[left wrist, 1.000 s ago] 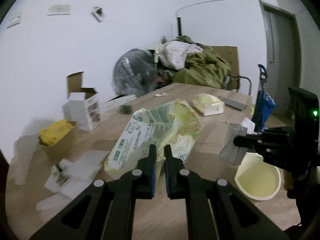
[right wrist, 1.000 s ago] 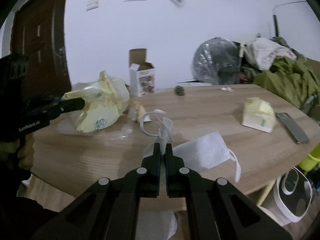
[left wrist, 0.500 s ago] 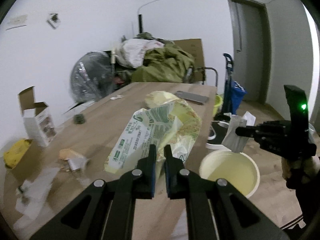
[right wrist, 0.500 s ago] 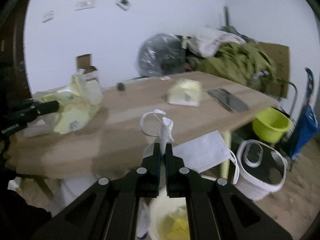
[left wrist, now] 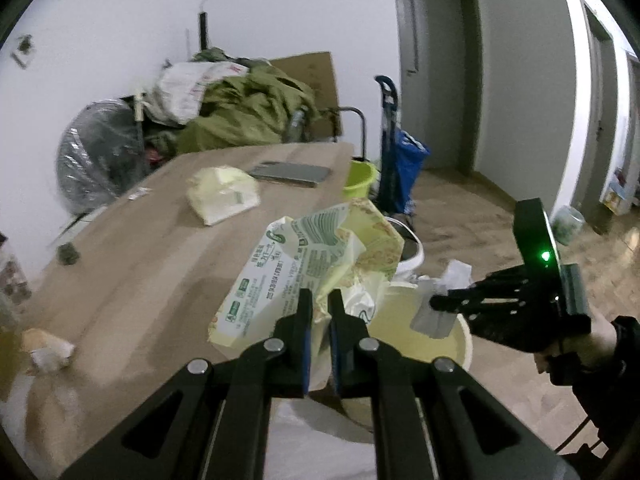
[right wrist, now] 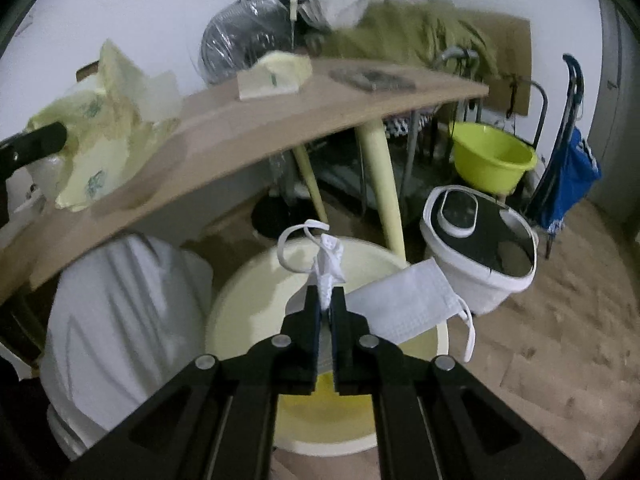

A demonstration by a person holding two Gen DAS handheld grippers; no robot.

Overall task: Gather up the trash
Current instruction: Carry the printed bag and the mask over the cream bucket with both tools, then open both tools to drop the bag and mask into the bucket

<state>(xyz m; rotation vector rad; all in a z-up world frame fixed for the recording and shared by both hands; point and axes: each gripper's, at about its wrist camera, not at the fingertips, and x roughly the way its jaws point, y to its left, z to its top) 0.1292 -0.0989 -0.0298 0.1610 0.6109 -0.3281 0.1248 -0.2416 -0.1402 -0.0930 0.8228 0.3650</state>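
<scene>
- Right tool: closed on the gathered end of a white face mask; the mask's body hangs to the right of the fingers, directly above the cream bin.
- Left tool: closed on the lower edge of a crumpled yellow-green food wrapper, held above the near rim of the cream bin, at the worktop's edge.
- Cream bin: stands on the floor just beside the worktop, open at the top; something yellow lies at its bottom.
- White bag: on the floor, touching the left side of the cream bin.
- White lidded bucket: on the floor just right of the cream bin, its lid dark.
- Worktop, beyond the cream bin: carries a pale yellow packet and, farther on, a flat grey slab.
- Lime-green basin: behind the lidded bucket, well beyond the cream bin.
- Blue bag on a trolley: just beside the basin.
</scene>
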